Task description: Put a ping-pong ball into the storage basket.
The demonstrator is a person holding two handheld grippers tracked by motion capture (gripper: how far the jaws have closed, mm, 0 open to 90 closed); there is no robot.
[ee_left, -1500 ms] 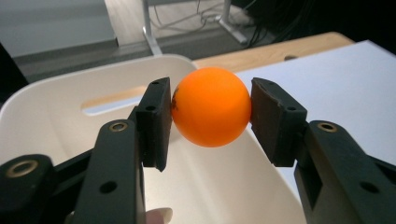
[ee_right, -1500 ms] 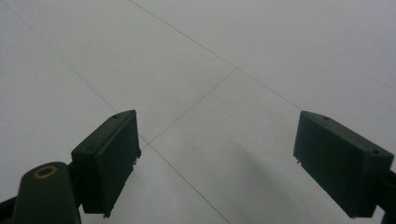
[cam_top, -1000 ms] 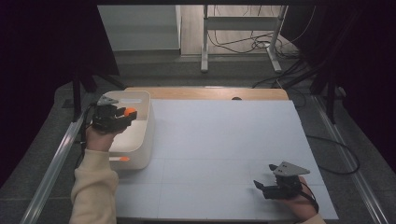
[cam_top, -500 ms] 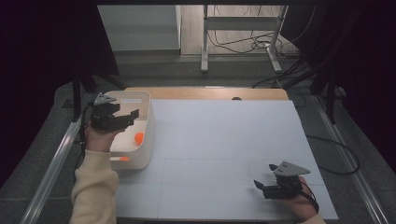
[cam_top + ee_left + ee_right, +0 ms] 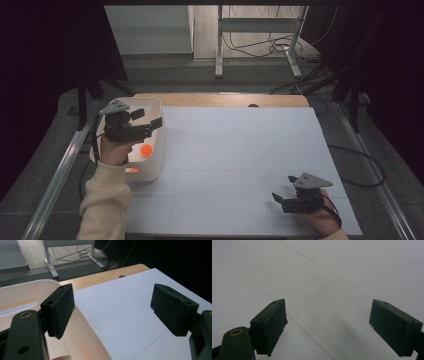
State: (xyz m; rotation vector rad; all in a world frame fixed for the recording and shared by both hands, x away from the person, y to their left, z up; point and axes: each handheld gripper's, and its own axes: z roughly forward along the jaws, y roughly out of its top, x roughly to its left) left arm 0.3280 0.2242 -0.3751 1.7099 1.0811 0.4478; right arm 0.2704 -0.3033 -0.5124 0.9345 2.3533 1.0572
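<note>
left gripper point(image 5: 152, 124) is hovering released over the white bin point(image 5: 156, 150) at the desk's left edge — orange ball point(image 5: 146, 150) inside; right gripper point(image 5: 279, 199) is gaping empty — no readable writing.

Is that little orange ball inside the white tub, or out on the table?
Inside. From the high view the orange ball lies within the white tub walls, below the open left gripper, whose jaws hold nothing.

Lab, dark curtains point(image 5: 55, 45), floor cables point(image 5: 260, 47), metal stand point(image 5: 257, 37)

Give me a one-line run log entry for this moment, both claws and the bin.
left claw: open, empty, above white bin | orange ball: lying in bin | right claw: open, empty, over white table sheet near front right
</note>
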